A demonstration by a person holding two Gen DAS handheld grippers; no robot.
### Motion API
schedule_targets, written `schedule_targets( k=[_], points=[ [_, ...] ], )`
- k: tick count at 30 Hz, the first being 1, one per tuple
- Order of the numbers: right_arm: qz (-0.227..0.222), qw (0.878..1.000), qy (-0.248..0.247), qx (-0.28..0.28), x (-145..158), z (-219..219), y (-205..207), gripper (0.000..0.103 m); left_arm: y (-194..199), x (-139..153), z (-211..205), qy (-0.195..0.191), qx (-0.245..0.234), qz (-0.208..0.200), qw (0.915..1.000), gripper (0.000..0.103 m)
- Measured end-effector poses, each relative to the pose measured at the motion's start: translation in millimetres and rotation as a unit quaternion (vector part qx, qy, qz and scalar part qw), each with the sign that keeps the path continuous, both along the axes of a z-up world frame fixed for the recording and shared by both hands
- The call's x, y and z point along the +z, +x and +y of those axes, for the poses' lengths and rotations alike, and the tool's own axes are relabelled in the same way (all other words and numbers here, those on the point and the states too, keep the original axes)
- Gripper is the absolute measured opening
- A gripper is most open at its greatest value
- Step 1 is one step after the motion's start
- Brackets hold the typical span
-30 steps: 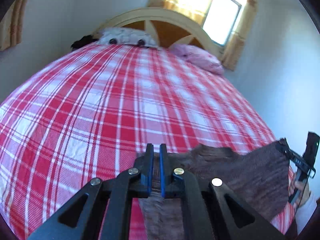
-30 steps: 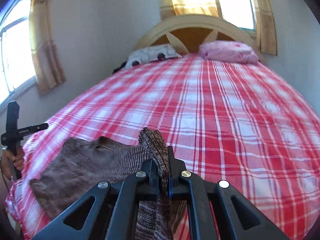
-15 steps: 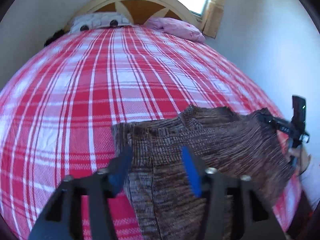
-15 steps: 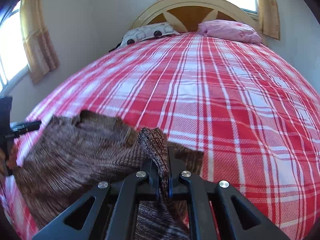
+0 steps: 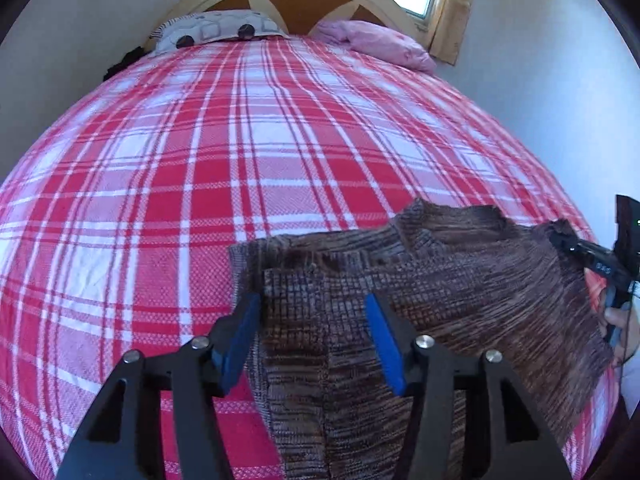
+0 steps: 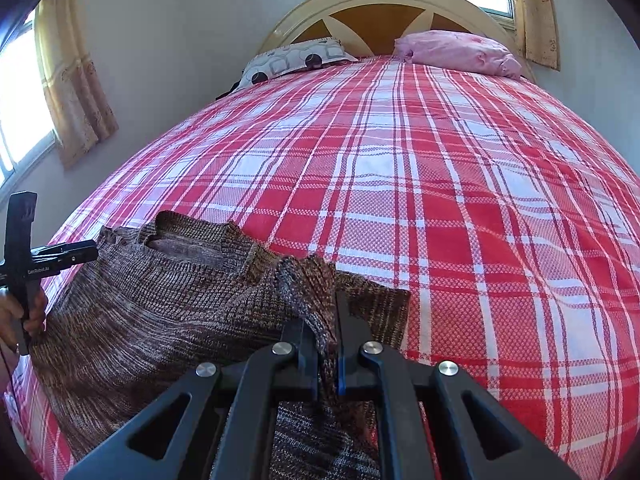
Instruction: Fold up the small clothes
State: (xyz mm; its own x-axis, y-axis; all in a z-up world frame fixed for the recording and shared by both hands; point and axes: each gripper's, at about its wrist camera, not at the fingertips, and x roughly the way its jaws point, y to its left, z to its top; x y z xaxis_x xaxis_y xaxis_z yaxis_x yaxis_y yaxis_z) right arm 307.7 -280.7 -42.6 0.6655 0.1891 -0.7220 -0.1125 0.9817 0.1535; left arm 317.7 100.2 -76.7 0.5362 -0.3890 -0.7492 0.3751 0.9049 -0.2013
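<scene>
A brown marled knit sweater (image 5: 460, 280) lies on the near edge of the red plaid bed (image 5: 240, 160). My left gripper (image 5: 312, 320) is open, its blue pads on either side of the sweater's left shoulder and sleeve, holding nothing. In the right wrist view the sweater (image 6: 160, 304) lies spread at the lower left with its neckline toward the headboard. My right gripper (image 6: 326, 320) is shut on a bunched fold of the sweater's right sleeve and lifts it slightly. Each gripper also shows at the edge of the other's view, the right one (image 5: 600, 264) and the left one (image 6: 36, 260).
A patterned white pillow (image 5: 216, 32) and a pink pillow (image 5: 372, 44) lie at the wooden headboard (image 6: 380, 12). Walls flank the bed, with curtained windows (image 6: 72, 72). The plaid cover (image 6: 440, 160) stretches far ahead of the sweater.
My left gripper has opened and let go of the sweater's left sleeve, which now lies flat. Both grippers dropped lower toward the bed. The right gripper stays shut on its sleeve.
</scene>
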Motion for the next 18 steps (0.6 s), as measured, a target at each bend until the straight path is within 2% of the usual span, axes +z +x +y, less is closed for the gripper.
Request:
schedule_targets(
  k=[4,7,10,12,14,18],
  points=[
    [0.001,1.0,0.001,-0.004,-2.1,-0.9,0.6,0.006,1.5,-8.0,-4.0,0.009,-0.007,0.006,0.9999,0.055],
    [0.003,1.0,0.003,-0.006,-4.2,-1.8,1.6,0.006,0.9,-7.0,-1.9,-0.006,-0.007,0.006,0.9999,0.029],
    [0.002,1.0,0.0,-0.007,-5.9,-0.9,1.2,0.006,2.7,-6.9,3.0,-0.026,0.002,0.011,0.9996,0.019],
    [0.001,1.0,-0.004,-0.007,-5.8,0.1,0.6,0.006,1.8,-6.6,4.4,-0.035,0.006,0.011,0.9993,0.016],
    [-0.001,1.0,-0.011,-0.01,-4.8,1.6,-0.1,0.006,-0.4,-5.5,1.1,-0.025,0.006,0.004,0.9997,0.014],
    [-0.032,0.999,-0.015,-0.021,13.1,3.0,-11.6,0.006,-5.8,2.5,-3.3,-0.015,0.017,-0.008,0.9997,0.011]
  ],
)
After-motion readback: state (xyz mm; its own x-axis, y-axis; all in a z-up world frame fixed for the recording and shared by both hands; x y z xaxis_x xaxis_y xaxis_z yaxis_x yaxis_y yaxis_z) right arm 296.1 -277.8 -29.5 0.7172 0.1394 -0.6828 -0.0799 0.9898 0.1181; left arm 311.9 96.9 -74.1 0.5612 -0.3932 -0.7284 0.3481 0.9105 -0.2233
